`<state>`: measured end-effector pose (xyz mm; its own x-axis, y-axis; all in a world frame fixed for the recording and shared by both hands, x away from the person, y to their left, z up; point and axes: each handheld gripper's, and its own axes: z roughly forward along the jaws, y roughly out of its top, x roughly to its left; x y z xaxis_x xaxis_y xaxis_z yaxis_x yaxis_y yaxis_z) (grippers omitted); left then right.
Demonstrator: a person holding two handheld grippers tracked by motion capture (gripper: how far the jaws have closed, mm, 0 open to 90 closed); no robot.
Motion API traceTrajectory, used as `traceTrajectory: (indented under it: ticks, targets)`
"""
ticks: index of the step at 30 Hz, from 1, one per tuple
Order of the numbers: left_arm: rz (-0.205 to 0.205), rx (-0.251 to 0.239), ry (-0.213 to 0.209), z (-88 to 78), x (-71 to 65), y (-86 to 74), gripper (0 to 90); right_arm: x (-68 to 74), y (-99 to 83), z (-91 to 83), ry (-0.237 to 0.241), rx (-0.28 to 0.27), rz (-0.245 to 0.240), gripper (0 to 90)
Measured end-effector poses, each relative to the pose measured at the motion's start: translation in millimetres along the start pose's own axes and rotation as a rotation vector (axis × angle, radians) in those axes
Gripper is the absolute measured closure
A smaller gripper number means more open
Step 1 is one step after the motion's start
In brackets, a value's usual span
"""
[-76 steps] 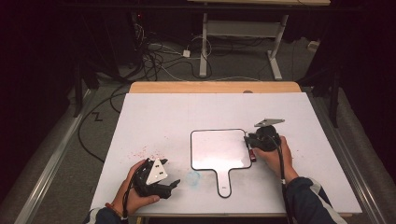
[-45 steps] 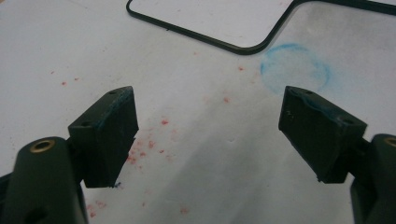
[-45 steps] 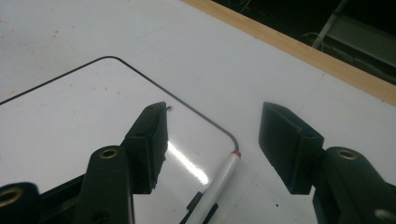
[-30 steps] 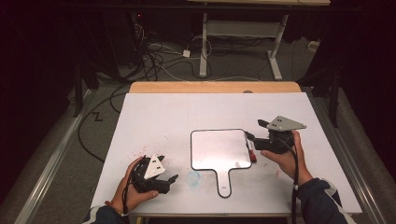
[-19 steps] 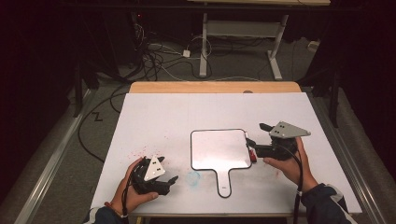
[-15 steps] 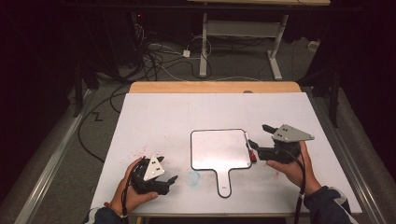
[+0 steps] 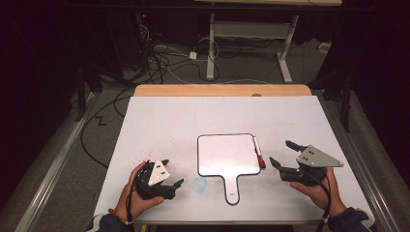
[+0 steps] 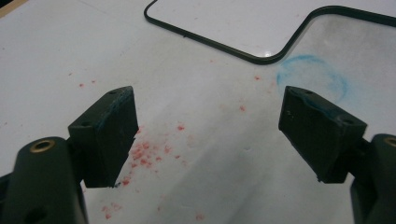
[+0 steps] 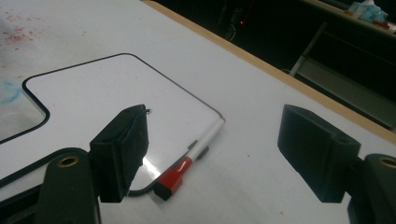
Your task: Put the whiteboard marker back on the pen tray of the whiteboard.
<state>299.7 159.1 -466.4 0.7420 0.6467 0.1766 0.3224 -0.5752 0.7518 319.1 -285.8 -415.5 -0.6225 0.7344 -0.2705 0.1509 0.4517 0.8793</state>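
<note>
The right tool (image 7: 283, 154), jaws just opened and empty, has drawn back toward 4 o'clock from the marker (image 7: 258, 153). This white, red-capped marker lies against the whiteboard's (image 7: 227, 154) 3 o'clock edge, mid-tabletop (image 7: 193, 116). The left tool (image 7: 173, 175) rests open.

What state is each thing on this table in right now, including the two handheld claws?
Marker: capped in red, lying along the board's right edge, held by nothing.
Small whiteboard: flat on the table, wiped blank, handle toward the person.
Table: smudged with red specks and a blue ring near the left gripper.
Left gripper: open, nothing between its jaws.
Right gripper: jaws just opened wide, empty, beside the marker.
</note>
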Motion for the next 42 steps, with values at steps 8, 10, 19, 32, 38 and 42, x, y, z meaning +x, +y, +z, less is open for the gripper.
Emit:
traceTrajectory:
  ticks: [8, 10, 19, 32, 38, 42]
  targets:
    - [0.003, 0.000, -0.006, 4.1, 0.7, 2.5, 18.6, 0.2, -24.5, -9.2, -0.019, 0.021, 0.010, 25.8]
    - [0.003, 0.000, 0.000, 4.1, 0.9, 2.5, 18.6, 0.6, -31.7, -10.6, -0.027, 0.031, 0.011, 25.9]
    - [0.009, 0.000, 0.008, 4.0, -1.3, 3.3, 18.0, 5.0, -58.2, -15.4, -0.003, 0.085, 0.050, 25.9]
    - [0.023, 0.001, 0.001, 0.0, -3.6, 0.2, 18.0, 9.7, -50.1, -15.0, -0.010, 0.069, 0.022, 25.9]
    - [0.025, 0.005, 0.007, -0.7, -4.4, 0.0, 18.0, 9.1, -50.2, -13.9, -0.008, 0.073, 0.011, 25.8]
    - [0.028, 0.011, 0.008, -0.7, -4.8, -0.4, 18.0, 8.2, -49.0, -15.2, -0.013, 0.064, 0.014, 25.9]
